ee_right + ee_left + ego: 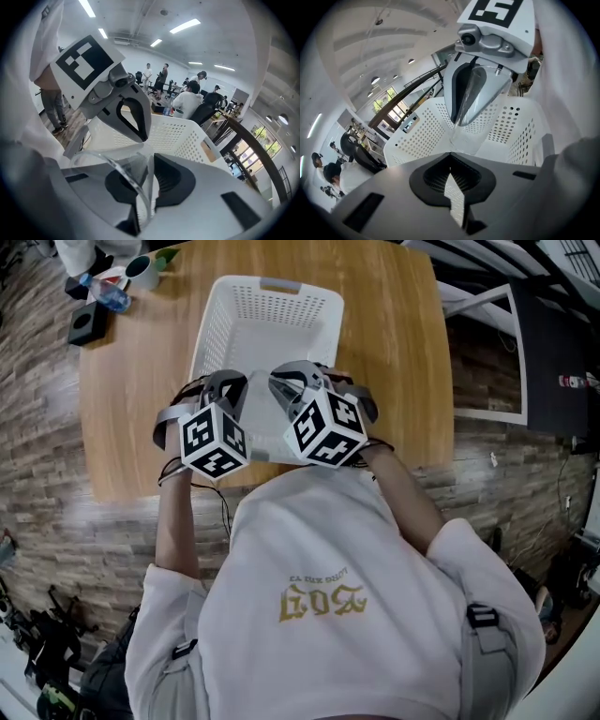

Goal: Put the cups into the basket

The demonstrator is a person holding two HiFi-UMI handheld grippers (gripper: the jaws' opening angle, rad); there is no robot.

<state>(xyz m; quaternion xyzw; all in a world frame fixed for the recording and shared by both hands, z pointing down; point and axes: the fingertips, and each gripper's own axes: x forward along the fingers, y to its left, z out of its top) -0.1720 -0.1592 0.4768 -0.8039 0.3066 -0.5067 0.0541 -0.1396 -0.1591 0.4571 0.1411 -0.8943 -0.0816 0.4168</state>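
In the head view, the left gripper (228, 388) and right gripper (292, 382) hang over the near end of the white basket (272, 286) on a wooden table (394, 334). Best to lower before releasing. In the left gripper view, its fingers (436, 180) are pressed together and empty, with the basket floor just beyond. In the right gripper view, its fingers (176, 180) pinch the clear cup (119, 176) by its wall, and a busy office lies behind.

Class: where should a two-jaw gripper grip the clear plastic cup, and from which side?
Pinch the clear plastic cup by its thin wall at the rim, one jaw inside, one outside, coming from its open end; the right gripper holds it so.
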